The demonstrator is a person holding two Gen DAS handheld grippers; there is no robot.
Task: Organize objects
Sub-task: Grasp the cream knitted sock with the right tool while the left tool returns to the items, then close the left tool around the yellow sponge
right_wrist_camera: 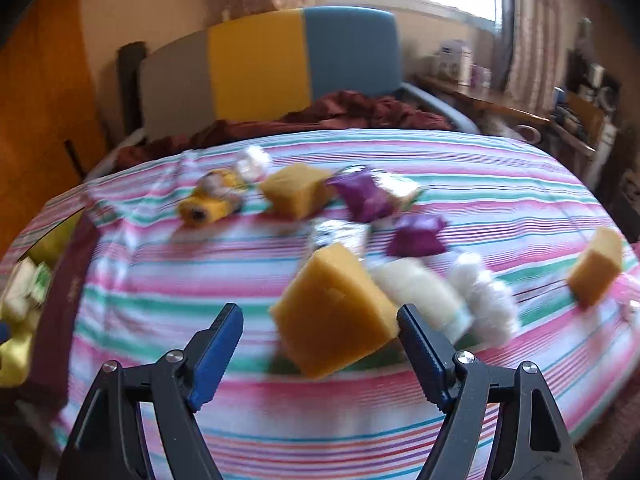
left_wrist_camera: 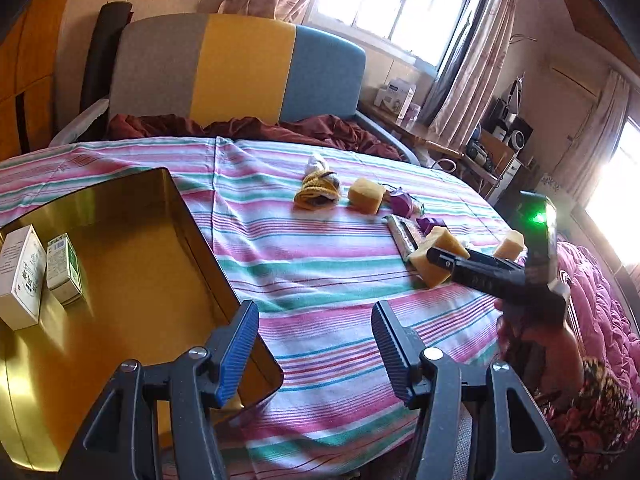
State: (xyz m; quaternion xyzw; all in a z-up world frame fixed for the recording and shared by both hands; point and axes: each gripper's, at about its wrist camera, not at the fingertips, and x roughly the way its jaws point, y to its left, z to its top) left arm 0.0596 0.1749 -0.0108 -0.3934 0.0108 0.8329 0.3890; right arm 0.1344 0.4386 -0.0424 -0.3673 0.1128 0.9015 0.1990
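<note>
Left hand-held gripper (left_wrist_camera: 314, 350) is open and empty, hovering over the striped cloth (left_wrist_camera: 320, 272) at the right wall of the gold tin tray (left_wrist_camera: 224, 280); its left finger overlaps that wall in view. In the tray: a white box (left_wrist_camera: 20, 276) and a green-and-white box (left_wrist_camera: 64, 268) at the far left side, the rest of the floor bare. Open cloth runs between the tray and the clutter further right. Right hand-held gripper (right_wrist_camera: 320, 344) is also open, nothing clamped; a yellow sponge block (right_wrist_camera: 334, 312) sits between its fingers, nearer the right one, contact unclear through blur. Beside it lie a white pad (right_wrist_camera: 420, 292) and a fluffy white piece (right_wrist_camera: 484, 296). Further back: a second sponge block (right_wrist_camera: 296, 192), purple wrappers (right_wrist_camera: 364, 196), a yellow knitted item (right_wrist_camera: 212, 200). A third sponge block (right_wrist_camera: 596, 268) lies near the cloth's right edge.
</note>
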